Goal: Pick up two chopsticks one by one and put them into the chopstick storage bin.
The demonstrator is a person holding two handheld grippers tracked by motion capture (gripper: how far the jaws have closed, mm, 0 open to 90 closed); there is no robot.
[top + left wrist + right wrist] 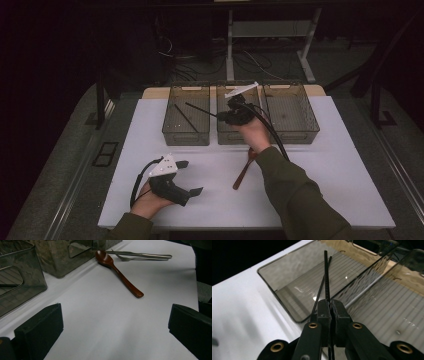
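My right gripper (220, 117) hovers over the middle clear bin (235, 138), shut on a thin black chopstick (200, 109) whose far end reaches over the left bin (186, 139). In the right gripper view the jaws (330, 305) pinch that chopstick (326, 272) above the left bin's rim (268, 280). A second black chopstick (320, 290) lies slanted on that bin's floor (186, 118). Low on the table's left side, my left gripper (191, 177) rests open and holds nothing (115, 315). A brown wooden spoon (243, 170) lies on the table (120, 275).
A third clear bin (291, 136) stands at the back right with nothing visible in it. A metal fork (140, 258) and another metal utensil (145, 255) lie beyond the spoon, near the bins. The white table (340, 170) has open room to the right.
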